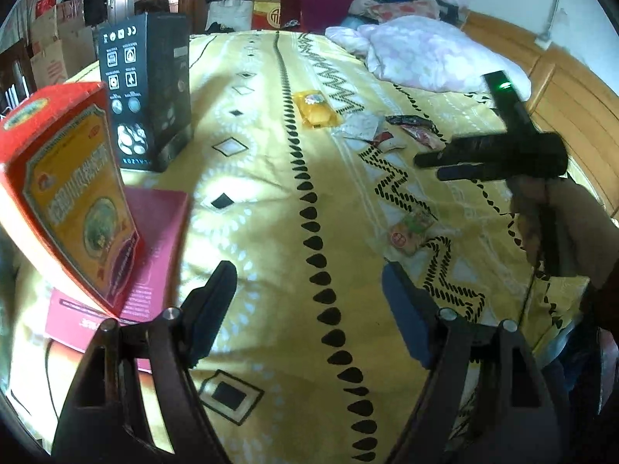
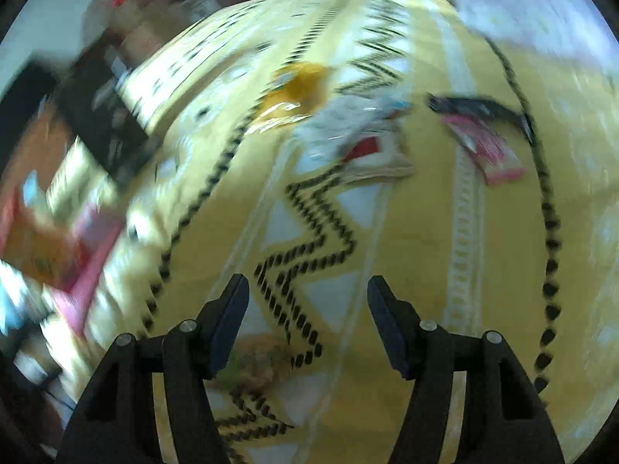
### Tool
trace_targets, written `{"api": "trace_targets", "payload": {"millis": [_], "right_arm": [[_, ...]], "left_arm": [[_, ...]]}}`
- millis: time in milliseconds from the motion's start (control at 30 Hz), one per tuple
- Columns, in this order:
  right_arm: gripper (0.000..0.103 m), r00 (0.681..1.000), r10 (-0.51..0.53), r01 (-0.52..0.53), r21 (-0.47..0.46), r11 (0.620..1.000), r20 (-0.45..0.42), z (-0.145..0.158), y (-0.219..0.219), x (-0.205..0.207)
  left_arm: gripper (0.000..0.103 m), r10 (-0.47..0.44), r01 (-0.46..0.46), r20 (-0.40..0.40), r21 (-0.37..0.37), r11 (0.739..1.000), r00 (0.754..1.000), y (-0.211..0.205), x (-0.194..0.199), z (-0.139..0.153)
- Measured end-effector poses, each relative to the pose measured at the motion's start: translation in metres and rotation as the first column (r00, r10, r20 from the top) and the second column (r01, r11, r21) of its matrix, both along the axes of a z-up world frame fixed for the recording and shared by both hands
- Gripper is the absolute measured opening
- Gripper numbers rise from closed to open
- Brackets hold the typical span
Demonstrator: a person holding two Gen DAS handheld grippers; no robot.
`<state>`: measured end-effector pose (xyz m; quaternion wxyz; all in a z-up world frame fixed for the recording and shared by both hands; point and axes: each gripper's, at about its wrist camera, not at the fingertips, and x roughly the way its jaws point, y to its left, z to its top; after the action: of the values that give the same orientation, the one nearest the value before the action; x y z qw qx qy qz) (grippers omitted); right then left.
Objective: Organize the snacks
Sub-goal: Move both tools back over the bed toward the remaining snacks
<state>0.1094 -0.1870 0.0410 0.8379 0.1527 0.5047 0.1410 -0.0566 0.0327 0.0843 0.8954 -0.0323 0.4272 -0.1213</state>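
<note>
left wrist view: my left gripper (image 1: 309, 301) hangs over the yellow patterned bedspread (image 1: 271, 201), jaws spread wide, nothing between them and nothing touched.
right gripper: in its own view my right gripper (image 2: 308, 317) has its jaws parted, with only bedspread (image 2: 418, 232) showing in the gap; it holds nothing. that view is smeared with blur.
right gripper from outside: the left wrist view shows it (image 1: 491, 158) as a dark body at the right, gripped by my hand (image 1: 541, 216), a green light on its top.
snacks: a yellow packet (image 1: 317, 110) lies mid-bed, a white packet with a red patch (image 1: 367, 129) just beside it, a dark and pink wrapper (image 1: 416, 125) to the right of that, and a small pale packet with a red mark (image 1: 410, 230) nearer me, well apart from the others.
same snacks, right view: yellow packet (image 2: 298, 92), white and red packet (image 2: 363, 143), pink wrapper (image 2: 487, 150); a blurred packet (image 2: 259, 359) sits low by the left finger.
edges: a red and orange box (image 1: 65, 185) stands on a pink box (image 1: 154, 239) at the left, a black box (image 1: 147, 89) upright behind them.
far side: pale pink bedding (image 1: 425, 54) and a wooden headboard (image 1: 561, 89) bound the bed.
open room: a broad bare strip of bedspread runs between the boxes and the snacks.
only in left view: the clutter of bags and clothes beyond the bed.
</note>
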Motion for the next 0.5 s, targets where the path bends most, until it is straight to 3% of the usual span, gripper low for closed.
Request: {"api": "trace_targets", "payload": {"millis": [33, 100, 167, 233, 367, 400, 500], "right_arm": [[0.068, 0.998, -0.058, 0.058, 0.046, 0.997, 0.000, 0.002, -0.005, -0.007], [0.068, 0.997, -0.065, 0.060, 0.093, 0.994, 0.052, 0.007, 0.005, -0.025], [0.068, 0.995, 0.017, -0.033, 0.175, 0.984, 0.094, 0.003, 0.032, -0.046], [0.068, 0.985, 0.129, -0.147, 0.169, 0.975, 0.111, -0.009, 0.065, -0.055], [0.068, 0.947, 0.317, -0.320, 0.205, 0.925, 0.047, -0.032, 0.100, -0.067], [0.066, 0.951, 0.307, -0.306, 0.152, 0.940, 0.016, -0.038, 0.099, -0.072], [0.063, 0.976, 0.218, -0.213, 0.135, 0.968, -0.018, -0.041, 0.066, -0.085]], "left_arm": [[0.078, -0.001, 0.001, -0.013, -0.008, 1.000, 1.000, -0.001, 0.002, -0.003], [0.078, 0.000, -0.001, -0.023, -0.016, 1.000, 1.000, 0.000, 0.004, -0.006], [0.078, 0.004, -0.004, -0.025, -0.018, 1.000, 1.000, 0.001, 0.005, -0.007], [0.078, 0.009, -0.009, -0.022, -0.017, 1.000, 1.000, 0.004, 0.005, -0.008], [0.078, 0.029, -0.030, -0.022, -0.030, 0.999, 0.999, 0.011, 0.007, -0.006], [0.078, 0.032, -0.032, -0.023, -0.035, 0.999, 0.999, 0.012, 0.007, -0.006], [0.078, 0.030, -0.031, -0.023, -0.044, 0.999, 0.999, 0.014, 0.007, -0.007]]}}
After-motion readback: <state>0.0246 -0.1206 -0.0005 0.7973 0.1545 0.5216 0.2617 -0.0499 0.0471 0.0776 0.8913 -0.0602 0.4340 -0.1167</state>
